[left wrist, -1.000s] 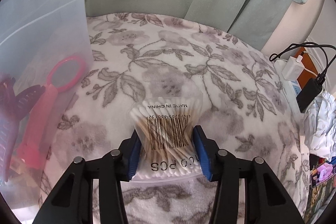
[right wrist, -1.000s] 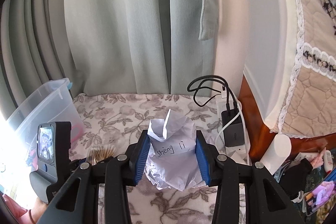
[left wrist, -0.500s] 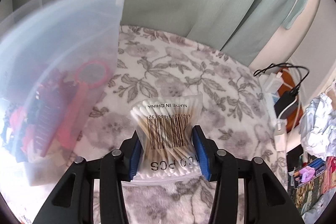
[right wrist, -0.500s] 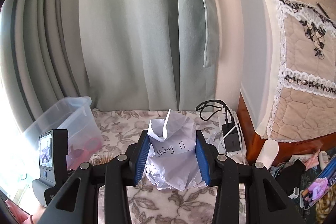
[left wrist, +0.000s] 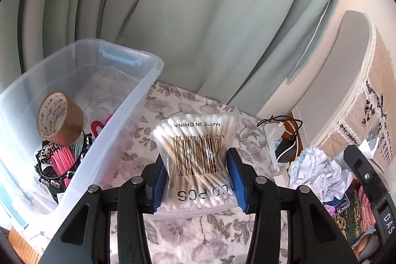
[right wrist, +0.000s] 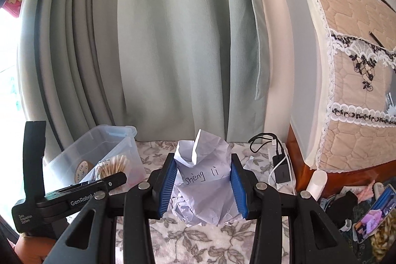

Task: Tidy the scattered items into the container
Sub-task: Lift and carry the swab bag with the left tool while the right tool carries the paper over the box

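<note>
**Blue-padded fingers hold swabs and paper beside the clear bin**

Blue-padded black fingers of the left gripper [left wrist: 198, 180] are clenched on a clear plastic packet of wooden-stemmed cotton swabs [left wrist: 198, 160], squeezing it at the waist where the barcode sits; the packet is held up off the grey floral cloth [left wrist: 188, 241] that covers the worktop. Just to the left stands the translucent plastic storage container [left wrist: 128, 115], open at the top, its near wall close to the left finger. Inside it lie a roll of brown packing tape [left wrist: 59, 115], a pink comb [left wrist: 61, 160], a leopard-print hair tie [left wrist: 45, 151] and some black hair clips [left wrist: 49, 175], all gathered at the near end.

The right gripper [right wrist: 201, 187] grasps a crumpled ball of white paper [right wrist: 205, 177] with handwriting on its front, also raised clear of the cloth. From the right wrist view the left gripper's black body appears at lower left, with the swab packet in front of the container's near wall.

At the far right edge of the worktop lie a black charger with a looped black cable [right wrist: 282, 170] and a white power strip [left wrist: 273, 135]. Pale green curtains [right wrist: 160, 41] hang behind, and a quilted beige cover with lace trim [right wrist: 354, 71] drapes over something at the right.
</note>
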Tool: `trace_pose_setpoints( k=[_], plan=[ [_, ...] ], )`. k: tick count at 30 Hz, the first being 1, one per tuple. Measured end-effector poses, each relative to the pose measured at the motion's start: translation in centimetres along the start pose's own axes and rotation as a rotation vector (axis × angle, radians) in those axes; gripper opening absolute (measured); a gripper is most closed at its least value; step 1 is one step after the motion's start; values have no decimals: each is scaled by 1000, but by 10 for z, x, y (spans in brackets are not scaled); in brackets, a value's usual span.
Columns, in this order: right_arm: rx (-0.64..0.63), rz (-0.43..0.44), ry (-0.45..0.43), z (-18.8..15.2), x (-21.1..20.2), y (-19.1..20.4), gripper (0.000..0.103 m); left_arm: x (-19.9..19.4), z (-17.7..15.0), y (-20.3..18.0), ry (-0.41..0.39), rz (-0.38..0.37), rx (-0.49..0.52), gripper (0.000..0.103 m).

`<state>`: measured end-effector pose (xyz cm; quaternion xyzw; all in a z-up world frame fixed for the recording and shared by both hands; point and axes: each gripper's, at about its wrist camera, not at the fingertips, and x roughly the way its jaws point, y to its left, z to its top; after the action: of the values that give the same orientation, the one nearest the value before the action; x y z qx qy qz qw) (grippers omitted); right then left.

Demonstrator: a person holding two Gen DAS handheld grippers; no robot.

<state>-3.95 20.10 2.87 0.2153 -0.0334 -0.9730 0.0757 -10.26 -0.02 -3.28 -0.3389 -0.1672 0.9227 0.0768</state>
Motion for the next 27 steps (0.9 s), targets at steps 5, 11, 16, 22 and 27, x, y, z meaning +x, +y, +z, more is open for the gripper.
trace_pose_setpoints(
  k=[5, 11, 16, 22, 27],
  plan=[
    [3, 26, -41, 8, -17, 14, 45, -33, 7, 0, -54, -20, 4, 48],
    [-39, 57, -79, 19, -35, 38, 45, -67, 11, 8, -124, -29, -10, 48],
    [-57, 90, -111, 30, -46, 56, 45, -87, 16, 20, -168, -30, -36, 48],
    [-91, 140, -137, 42, -51, 84, 45, -106, 22, 39, -210, -20, -68, 48],
    [-116, 189, -134, 47, -48, 108, 45, -114, 24, 59, -229, -4, -114, 48]
  ],
)
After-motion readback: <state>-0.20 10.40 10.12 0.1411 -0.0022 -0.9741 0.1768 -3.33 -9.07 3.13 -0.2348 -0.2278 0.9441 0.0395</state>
